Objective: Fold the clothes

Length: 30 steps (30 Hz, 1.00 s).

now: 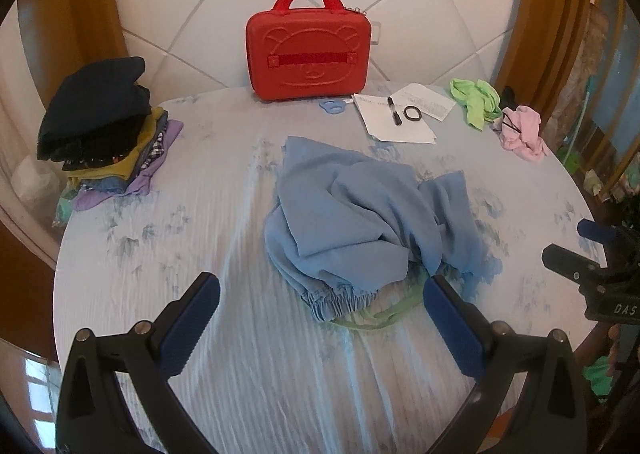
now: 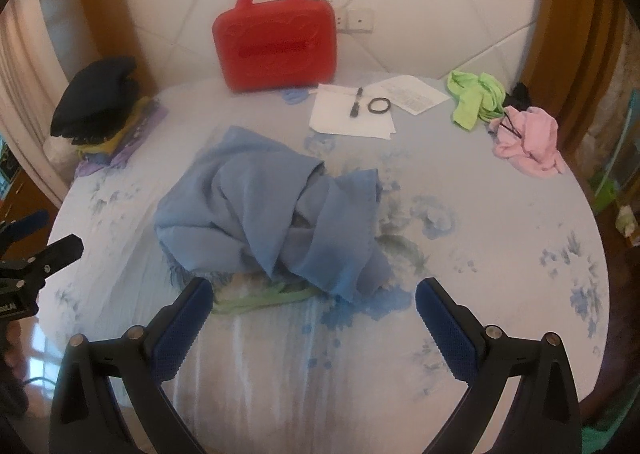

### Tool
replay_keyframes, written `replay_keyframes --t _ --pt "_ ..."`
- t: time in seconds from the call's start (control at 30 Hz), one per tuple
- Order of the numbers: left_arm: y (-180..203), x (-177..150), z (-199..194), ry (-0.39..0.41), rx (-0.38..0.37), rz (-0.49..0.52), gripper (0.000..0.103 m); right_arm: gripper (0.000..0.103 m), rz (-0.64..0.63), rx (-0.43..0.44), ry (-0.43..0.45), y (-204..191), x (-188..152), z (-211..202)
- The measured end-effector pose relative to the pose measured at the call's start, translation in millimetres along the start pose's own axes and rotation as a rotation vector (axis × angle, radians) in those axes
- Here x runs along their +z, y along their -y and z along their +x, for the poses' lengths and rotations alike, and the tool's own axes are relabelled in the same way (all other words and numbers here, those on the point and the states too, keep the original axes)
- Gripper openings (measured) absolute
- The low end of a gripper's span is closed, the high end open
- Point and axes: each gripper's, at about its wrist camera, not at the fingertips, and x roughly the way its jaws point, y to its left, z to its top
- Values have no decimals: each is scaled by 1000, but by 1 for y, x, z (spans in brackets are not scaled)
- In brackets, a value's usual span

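Observation:
A crumpled blue garment [image 1: 360, 214] with an elastic waistband and a green drawstring lies in the middle of the round table; it also shows in the right wrist view [image 2: 272, 214]. My left gripper [image 1: 320, 294] is open and empty, just in front of the waistband. My right gripper [image 2: 314, 298] is open and empty, just in front of the garment's near edge. The right gripper also shows at the right edge of the left wrist view [image 1: 592, 254], and the left gripper at the left edge of the right wrist view [image 2: 44, 242].
The table has a pale blue flowered cloth [image 1: 240, 354]. A stack of folded clothes [image 1: 104, 122] stands at the far left. A red case [image 1: 308, 50], papers with a pen and ring [image 1: 396, 114], a green garment [image 1: 476, 98] and a pink garment [image 1: 524, 130] lie at the back.

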Motion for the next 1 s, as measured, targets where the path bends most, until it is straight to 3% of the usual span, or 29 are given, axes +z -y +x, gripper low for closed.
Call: replay_keyframes --t 1.0 --pt "-3 -6 12 -44 17 -15 103 103 -9 17 -23 1 1 7"
